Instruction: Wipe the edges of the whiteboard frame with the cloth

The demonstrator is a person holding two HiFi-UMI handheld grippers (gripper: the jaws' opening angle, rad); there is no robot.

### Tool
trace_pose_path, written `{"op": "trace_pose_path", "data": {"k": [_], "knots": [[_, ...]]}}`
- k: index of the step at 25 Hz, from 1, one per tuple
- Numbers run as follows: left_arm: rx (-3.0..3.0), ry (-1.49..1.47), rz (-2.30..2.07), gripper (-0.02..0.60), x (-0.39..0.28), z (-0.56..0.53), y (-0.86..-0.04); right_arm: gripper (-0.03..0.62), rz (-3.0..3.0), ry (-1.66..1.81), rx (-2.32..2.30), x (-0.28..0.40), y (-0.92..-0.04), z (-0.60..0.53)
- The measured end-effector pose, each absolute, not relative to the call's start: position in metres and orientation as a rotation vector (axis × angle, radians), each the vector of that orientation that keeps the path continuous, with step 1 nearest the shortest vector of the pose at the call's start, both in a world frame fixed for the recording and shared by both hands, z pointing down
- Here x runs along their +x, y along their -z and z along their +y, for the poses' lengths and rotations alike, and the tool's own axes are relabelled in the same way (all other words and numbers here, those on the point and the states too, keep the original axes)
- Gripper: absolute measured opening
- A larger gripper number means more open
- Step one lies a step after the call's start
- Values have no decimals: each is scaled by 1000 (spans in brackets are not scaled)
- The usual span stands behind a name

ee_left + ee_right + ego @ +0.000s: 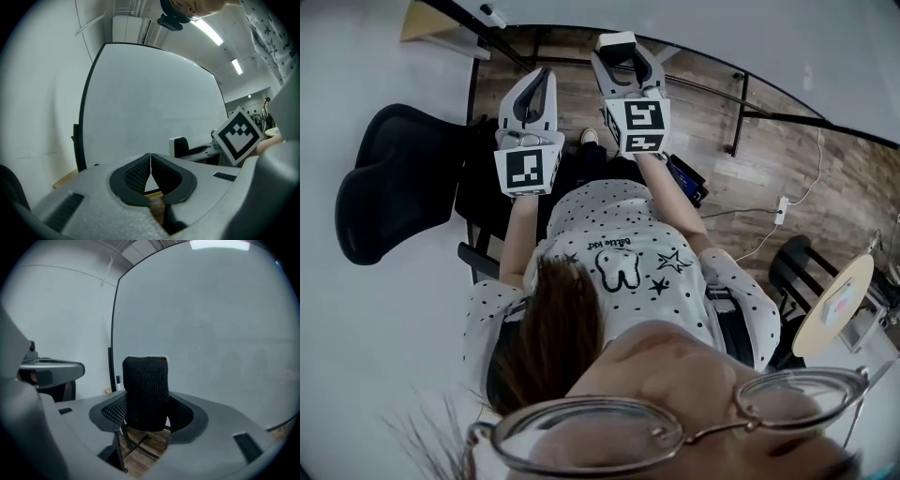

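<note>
The right gripper (623, 58) has its jaws closed on the cloth (145, 385), a black, woven-looking block with a thin white edge on top. It stands upright between the jaws and rises above them. In the right gripper view the cloth is in front of the whiteboard (211, 333), a little to the right of the black frame (113, 319) on the board's left side; whether it touches the board I cannot tell. The left gripper (539, 84) is beside the right one, on the person's left. Its jaws are fully together, tip against tip, with nothing between them. In the left gripper view the board fills most of the picture. From the head view, both grippers are held out over the wooden floor (769, 159), and a black office chair (394, 178) stands at the left
</note>
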State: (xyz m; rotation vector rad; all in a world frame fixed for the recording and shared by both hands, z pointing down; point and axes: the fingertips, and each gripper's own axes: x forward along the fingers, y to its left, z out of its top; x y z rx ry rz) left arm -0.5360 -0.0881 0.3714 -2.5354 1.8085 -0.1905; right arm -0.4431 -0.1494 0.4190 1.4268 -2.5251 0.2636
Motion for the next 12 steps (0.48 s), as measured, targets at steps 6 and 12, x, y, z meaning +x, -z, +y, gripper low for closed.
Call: {"op": "trace_pose_path", "data": {"k": [6,12], "knots": [[-2498,188,1921,20,-594,-95,-388,238,-2371,-277,1520,-500,-472,-192],[-2512,209,1940,20,-621,-112,-405,238,-2259,-324,1653,-529,-507,-232]]}}
